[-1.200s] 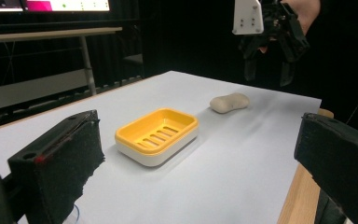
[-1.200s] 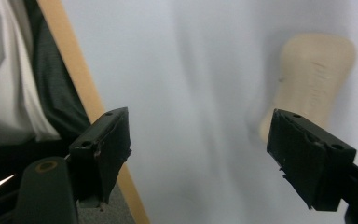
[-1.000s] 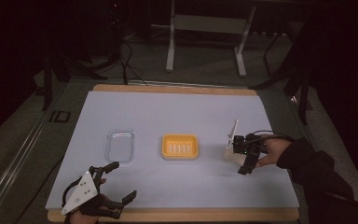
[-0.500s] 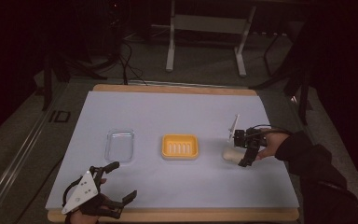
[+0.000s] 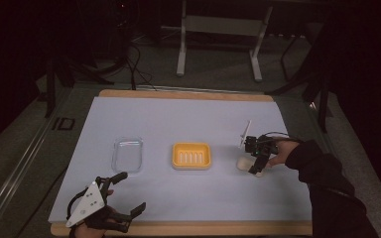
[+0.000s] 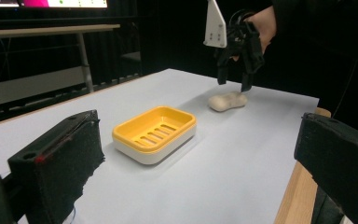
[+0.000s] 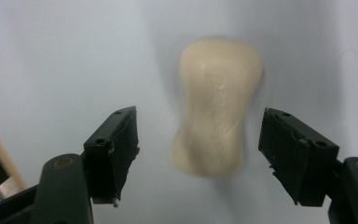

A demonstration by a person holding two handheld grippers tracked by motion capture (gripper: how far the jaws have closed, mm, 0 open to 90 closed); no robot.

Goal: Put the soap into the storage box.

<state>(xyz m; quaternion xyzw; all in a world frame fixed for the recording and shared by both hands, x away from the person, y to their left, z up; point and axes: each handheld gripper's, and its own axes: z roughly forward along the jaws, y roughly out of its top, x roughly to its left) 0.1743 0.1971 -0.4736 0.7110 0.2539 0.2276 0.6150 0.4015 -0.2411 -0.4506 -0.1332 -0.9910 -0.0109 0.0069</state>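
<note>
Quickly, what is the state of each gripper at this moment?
Left gripper: open, holding nothing, near the table's front edge.
Right gripper: open, jaws either side of the soap bar, above it, not gripping.

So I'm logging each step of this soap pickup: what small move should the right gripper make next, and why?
Probably lower the right gripper straight down, then close. Its jaws stand open on either side of the cream soap bar, which lies on the table untouched, and in the left gripper view the jaws hang just above it.
</note>
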